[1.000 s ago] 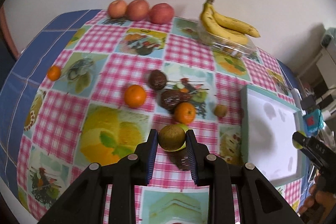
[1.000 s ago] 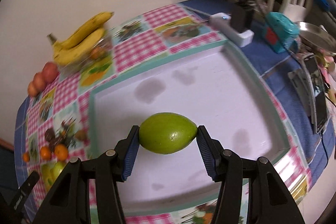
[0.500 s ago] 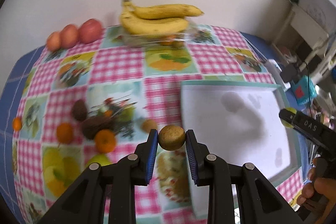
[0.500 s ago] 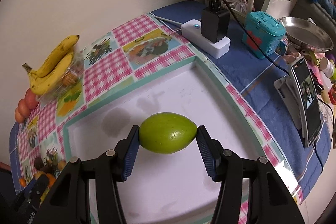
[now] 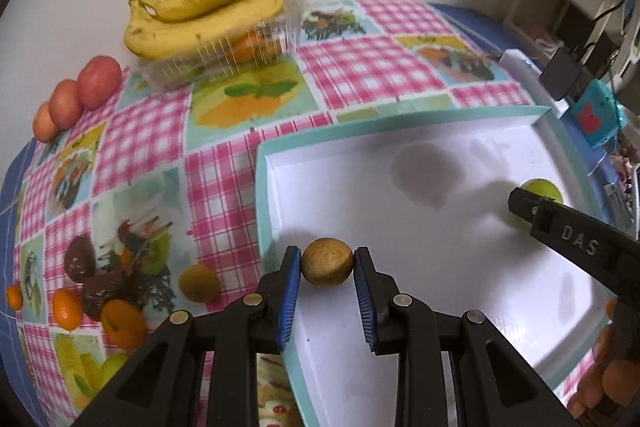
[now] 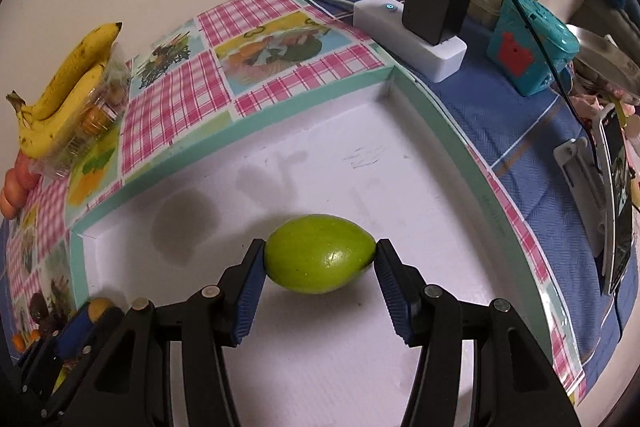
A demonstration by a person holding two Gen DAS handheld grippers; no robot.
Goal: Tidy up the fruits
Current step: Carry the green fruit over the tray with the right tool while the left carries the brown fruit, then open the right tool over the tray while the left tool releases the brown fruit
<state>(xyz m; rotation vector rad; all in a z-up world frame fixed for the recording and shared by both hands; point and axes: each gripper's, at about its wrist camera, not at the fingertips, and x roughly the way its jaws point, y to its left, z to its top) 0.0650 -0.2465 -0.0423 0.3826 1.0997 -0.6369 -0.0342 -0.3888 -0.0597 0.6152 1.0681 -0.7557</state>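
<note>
Brown and rough-skinned, a small round fruit [image 5: 327, 261] is sitting pinched between the blue pads of my left gripper [image 5: 326, 267], jaws closed on it from both sides. I am holding it over the near left corner of the white tray [image 5: 400, 131] with the teal rim. On the checked tablecloth [image 5: 360, 67] left of the tray, a second brown fruit [image 5: 199, 283] is lying close to the rim, with oranges [image 5: 122, 323] and dark fruits [image 5: 80, 261] further left. Bananas [image 5: 200, 15] are resting on a clear plastic box [image 5: 224, 59] at the back, three red apples [image 5: 76, 99] beside them. My right gripper [image 5: 576, 243] is reaching in from the right edge, a green fruit [image 5: 542, 190] showing behind its tip; from here I cannot tell how its jaws stand.

Right wrist view: the right gripper [image 6: 320, 267] is clamping the green fruit [image 6: 319, 253] end to end, low over the tray's [image 6: 280, 107] white floor, roughly mid-tray; I cannot tell whether it is touching. Beyond the far right corner, a black charger [image 6: 436, 1] is plugged into a white power strip [image 6: 412, 35], a teal box [image 6: 532, 51] beside it. A phone on a stand [image 6: 616, 203] is standing at the right.
</note>
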